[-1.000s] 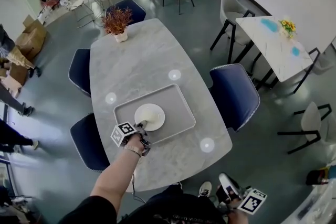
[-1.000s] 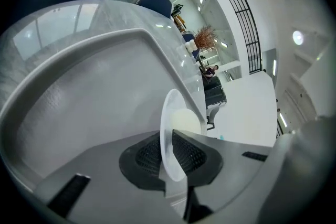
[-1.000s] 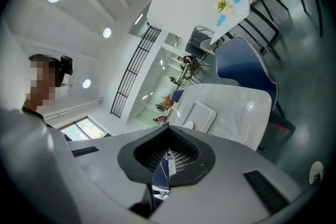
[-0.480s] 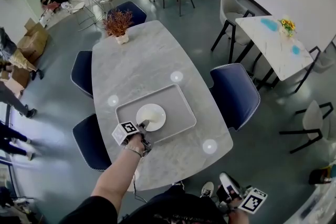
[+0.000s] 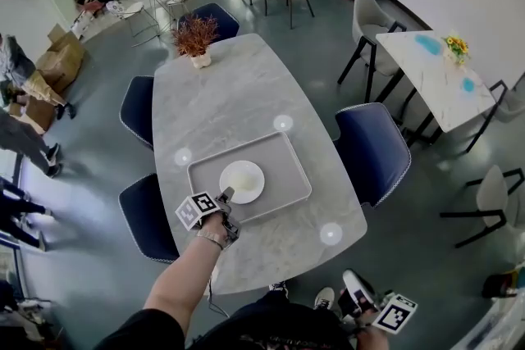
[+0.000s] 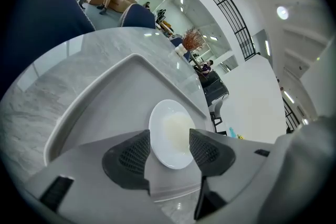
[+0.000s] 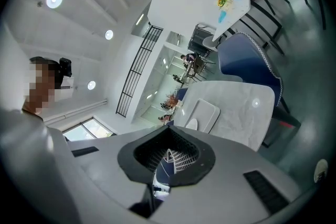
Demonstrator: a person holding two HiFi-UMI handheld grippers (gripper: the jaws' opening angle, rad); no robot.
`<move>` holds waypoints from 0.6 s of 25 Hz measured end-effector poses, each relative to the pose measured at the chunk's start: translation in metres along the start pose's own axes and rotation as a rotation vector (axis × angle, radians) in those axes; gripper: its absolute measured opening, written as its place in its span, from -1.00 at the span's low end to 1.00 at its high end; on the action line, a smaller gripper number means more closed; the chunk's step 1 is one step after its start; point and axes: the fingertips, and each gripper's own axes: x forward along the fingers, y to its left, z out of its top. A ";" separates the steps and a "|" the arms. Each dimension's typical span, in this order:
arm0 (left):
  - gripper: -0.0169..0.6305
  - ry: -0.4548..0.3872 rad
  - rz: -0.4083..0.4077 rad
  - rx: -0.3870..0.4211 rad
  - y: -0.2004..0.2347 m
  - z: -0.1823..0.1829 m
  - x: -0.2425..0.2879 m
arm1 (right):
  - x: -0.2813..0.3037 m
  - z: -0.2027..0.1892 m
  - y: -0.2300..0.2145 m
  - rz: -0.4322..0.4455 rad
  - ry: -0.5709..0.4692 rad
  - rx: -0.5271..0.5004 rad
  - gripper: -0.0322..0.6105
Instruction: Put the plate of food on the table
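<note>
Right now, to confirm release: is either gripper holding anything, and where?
Nothing. The left gripper just opened, jaws either side of the plate; right gripper shut, empty.

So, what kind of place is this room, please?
Probably a shared dining or break area in a large open hall: a long marble-look table with blue chairs around it, another white table nearby, and cardboard boxes at the side.
</note>
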 end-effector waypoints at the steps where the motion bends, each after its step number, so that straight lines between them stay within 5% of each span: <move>1: -0.22 -0.007 -0.019 0.015 -0.003 0.000 -0.005 | 0.001 -0.001 0.000 0.008 0.012 -0.005 -0.87; 3: -0.34 -0.026 -0.064 0.047 -0.011 0.000 -0.018 | 0.004 -0.002 0.002 0.026 0.038 -0.011 -0.87; 6: -0.92 -0.068 -0.134 0.086 -0.024 -0.002 -0.043 | 0.004 0.001 0.002 0.057 0.080 -0.016 -0.87; 15: -0.92 -0.112 -0.444 0.177 -0.103 -0.076 -0.148 | -0.002 0.008 0.024 0.230 0.296 -0.037 -0.87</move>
